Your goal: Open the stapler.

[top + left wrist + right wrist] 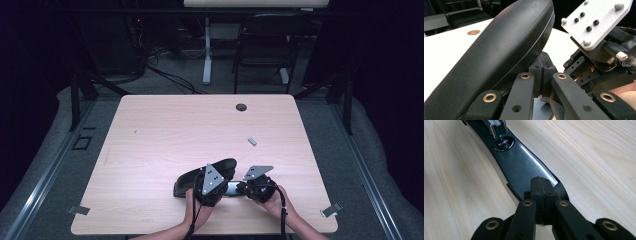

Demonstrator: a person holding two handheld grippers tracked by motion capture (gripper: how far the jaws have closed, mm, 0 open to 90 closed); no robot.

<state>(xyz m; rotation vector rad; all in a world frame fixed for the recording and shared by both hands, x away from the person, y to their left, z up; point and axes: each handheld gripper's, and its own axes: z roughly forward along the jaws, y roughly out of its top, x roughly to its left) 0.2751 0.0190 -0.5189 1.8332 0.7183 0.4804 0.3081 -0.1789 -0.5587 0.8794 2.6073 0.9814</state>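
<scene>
On stapler [200, 181], both grippers, seemingly closed.

Most of the table [165, 135] lies bare toward the upper left of the frame. The black stapler [202, 181] blocks the lower middle; a small grey piece [252, 141] and a round grommet [241, 107] sit upper right.

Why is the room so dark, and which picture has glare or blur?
High view: only the table is lit, surroundings nearly black. Right gripper view: bright sheen on the stapler base, sharp wood grain. Left gripper view: the tabletop is washed out white and the near jaws look soft.
</scene>
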